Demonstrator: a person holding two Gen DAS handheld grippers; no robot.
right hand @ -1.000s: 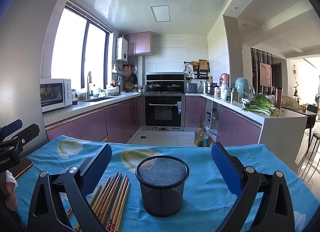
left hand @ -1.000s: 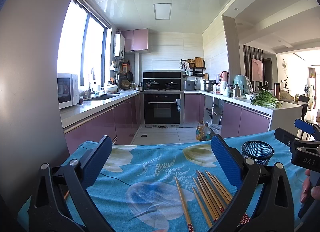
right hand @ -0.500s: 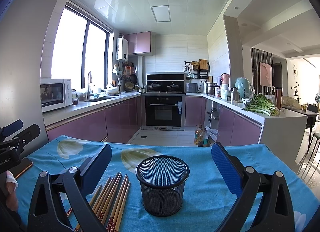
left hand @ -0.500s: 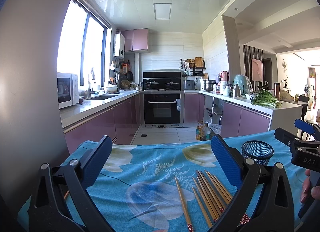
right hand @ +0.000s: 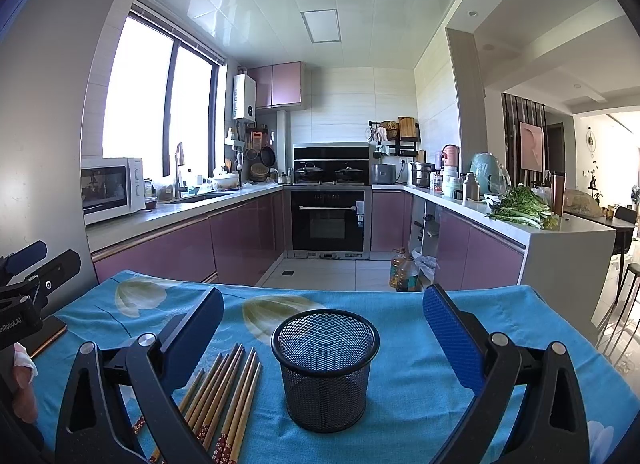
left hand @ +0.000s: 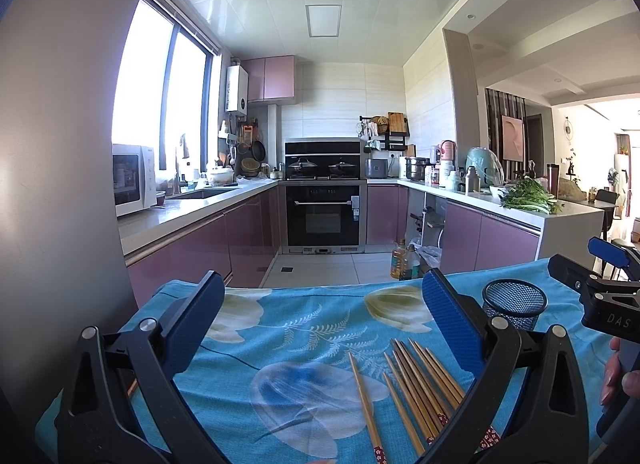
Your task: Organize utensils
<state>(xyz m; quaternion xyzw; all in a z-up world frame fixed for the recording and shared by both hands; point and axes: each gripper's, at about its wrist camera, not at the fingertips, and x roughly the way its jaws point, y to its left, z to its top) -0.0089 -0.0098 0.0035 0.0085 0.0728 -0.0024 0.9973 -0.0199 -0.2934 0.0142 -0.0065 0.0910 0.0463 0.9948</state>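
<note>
Several wooden chopsticks with red patterned ends lie flat on the blue flowered tablecloth, one a little apart to the left. An upright black mesh cup stands empty just right of the chopsticks. My left gripper hovers open above the cloth, its right finger over the bundle. My right gripper is open too, with the cup centred between its fingers but not touched. The mesh cup also shows at right in the left wrist view, beside the other gripper's body.
The table's far edge drops to a tiled kitchen floor with oil bottles. Purple cabinets, an oven and a counter with greens lie beyond. A phone lies at the cloth's left edge. A hand grips the right tool.
</note>
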